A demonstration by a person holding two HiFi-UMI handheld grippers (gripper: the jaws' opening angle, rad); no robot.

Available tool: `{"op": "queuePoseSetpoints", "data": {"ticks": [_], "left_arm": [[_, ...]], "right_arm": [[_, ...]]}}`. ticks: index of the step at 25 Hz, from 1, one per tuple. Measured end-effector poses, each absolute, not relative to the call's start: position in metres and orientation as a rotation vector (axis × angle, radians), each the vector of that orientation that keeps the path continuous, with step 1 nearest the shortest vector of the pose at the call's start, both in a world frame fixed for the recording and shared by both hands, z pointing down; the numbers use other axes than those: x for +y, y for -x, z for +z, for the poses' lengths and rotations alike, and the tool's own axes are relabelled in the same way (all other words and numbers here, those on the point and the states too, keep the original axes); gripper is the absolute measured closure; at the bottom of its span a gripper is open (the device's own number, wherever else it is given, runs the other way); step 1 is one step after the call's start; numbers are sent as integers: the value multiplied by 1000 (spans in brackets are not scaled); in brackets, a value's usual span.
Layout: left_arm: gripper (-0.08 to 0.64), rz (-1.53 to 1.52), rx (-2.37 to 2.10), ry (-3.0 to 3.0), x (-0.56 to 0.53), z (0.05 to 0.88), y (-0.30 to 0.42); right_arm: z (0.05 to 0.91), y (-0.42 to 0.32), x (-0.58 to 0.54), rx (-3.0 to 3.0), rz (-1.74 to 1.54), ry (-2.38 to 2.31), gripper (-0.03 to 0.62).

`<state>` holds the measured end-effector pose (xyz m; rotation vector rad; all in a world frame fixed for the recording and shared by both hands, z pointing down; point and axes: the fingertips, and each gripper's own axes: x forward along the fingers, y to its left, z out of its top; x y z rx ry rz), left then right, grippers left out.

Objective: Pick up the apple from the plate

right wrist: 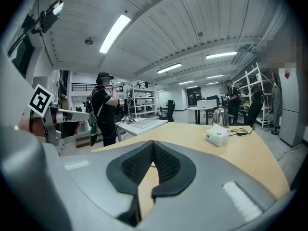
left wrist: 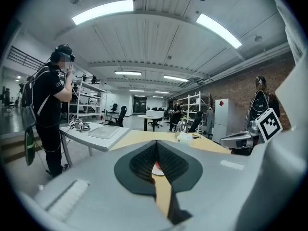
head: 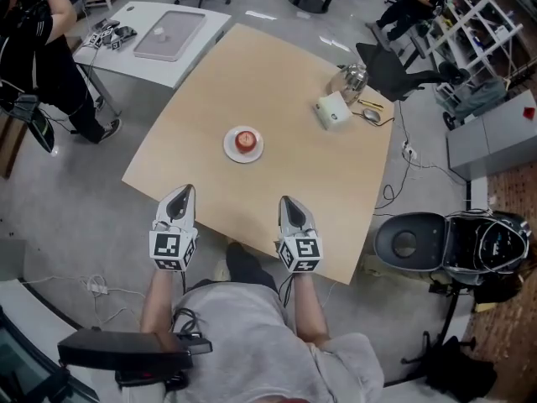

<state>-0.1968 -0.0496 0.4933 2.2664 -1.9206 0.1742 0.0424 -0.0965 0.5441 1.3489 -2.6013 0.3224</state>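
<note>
Bright, even light falls from ceiling strip lights point(left wrist: 103, 11), and both gripper views curve fisheye-style with dark corners.

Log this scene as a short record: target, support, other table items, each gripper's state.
target: apple, red, sitting on the plate
support: white plate on the tan table
other items: white box and kettle toward the table's far right
left gripper: shut, empty, over the near edge, short of the plate
right gripper: shut, empty, over the near edge
task state: apple not yet picked up

apple point(head: 244, 141) 1 | plate point(head: 229, 146) 1 | tools point(head: 180, 194) point(head: 288, 202) 2 | box point(head: 333, 112) 1 | kettle point(head: 352, 79) 1
</note>
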Motion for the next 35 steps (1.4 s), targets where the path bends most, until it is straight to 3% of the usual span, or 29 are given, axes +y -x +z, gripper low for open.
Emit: {"op": "queuePoseSetpoints", "data": {"ticks": [35], "left_arm": [[540,283,-1881,-2116,-112,555,212]], "right_arm": [[615,11,-208,-2545,415,-1104,586]]}}
